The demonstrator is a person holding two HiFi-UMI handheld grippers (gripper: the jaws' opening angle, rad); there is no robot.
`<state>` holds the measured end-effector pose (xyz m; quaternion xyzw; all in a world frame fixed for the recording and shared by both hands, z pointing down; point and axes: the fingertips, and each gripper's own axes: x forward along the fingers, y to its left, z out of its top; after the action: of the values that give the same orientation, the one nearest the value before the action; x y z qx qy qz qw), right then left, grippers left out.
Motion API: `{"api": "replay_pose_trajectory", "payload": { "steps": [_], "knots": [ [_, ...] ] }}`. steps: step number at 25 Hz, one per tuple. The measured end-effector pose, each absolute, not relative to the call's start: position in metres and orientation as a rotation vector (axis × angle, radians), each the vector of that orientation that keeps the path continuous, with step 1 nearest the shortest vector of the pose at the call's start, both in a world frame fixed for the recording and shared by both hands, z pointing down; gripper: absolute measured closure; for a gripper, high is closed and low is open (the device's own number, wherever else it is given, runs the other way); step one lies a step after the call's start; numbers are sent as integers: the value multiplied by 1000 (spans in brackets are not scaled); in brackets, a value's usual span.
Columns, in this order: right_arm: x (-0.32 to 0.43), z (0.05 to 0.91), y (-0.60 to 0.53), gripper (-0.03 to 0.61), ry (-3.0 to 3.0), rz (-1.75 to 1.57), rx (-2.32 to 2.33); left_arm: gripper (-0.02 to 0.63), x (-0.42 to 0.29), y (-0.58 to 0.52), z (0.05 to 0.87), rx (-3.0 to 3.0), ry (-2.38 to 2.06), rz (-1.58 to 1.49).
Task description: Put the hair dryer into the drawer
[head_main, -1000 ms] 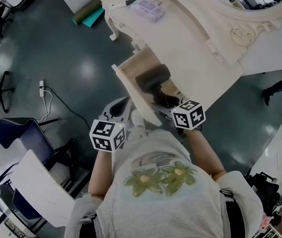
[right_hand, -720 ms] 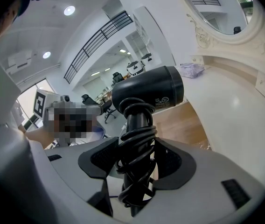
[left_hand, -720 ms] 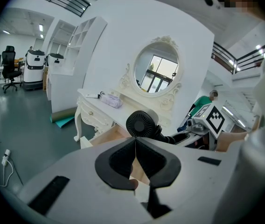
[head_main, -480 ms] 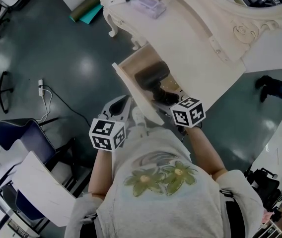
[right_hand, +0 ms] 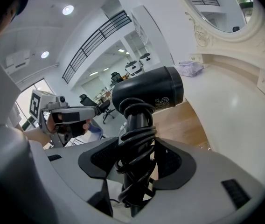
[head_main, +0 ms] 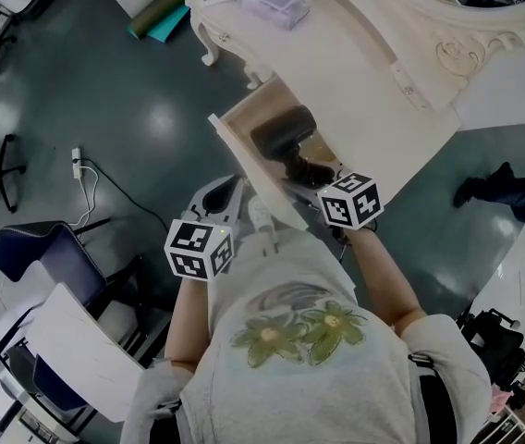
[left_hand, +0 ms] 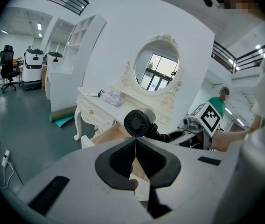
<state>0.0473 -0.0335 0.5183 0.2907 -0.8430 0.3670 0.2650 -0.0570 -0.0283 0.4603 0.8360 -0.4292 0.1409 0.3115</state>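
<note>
A black hair dryer (right_hand: 147, 94) with its cord wound round the handle is clamped between the jaws of my right gripper (right_hand: 138, 157), which is shut on the handle. In the head view the hair dryer (head_main: 284, 134) hangs over the open wooden drawer (head_main: 255, 112) of the cream dressing table (head_main: 355, 63). The dryer's round rear grille (left_hand: 137, 122) faces the left gripper view. My left gripper (left_hand: 135, 155) is shut with nothing between its pads, close to the drawer's white front panel (head_main: 255, 181).
A clear box (head_main: 278, 6) and small items lie on the dressing table top below an oval mirror (left_hand: 156, 70). Office chairs (head_main: 54, 248) stand at the left, a white cable (head_main: 85, 185) lies on the floor, and a person's leg (head_main: 512, 192) shows at the right.
The right gripper and the hair dryer have shifted slightly farther over the drawer. A person at the right has walked further off. The left gripper has barely moved.
</note>
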Motion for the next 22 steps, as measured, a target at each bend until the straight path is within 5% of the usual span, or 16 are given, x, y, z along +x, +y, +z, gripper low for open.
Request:
{"api": "replay_pose_trajectory", "payload": {
  "steps": [22],
  "knots": [
    [45, 533, -36, 347, -2260, 961, 745, 603, -49, -19, 469, 2193, -1123, 384]
  ]
}}
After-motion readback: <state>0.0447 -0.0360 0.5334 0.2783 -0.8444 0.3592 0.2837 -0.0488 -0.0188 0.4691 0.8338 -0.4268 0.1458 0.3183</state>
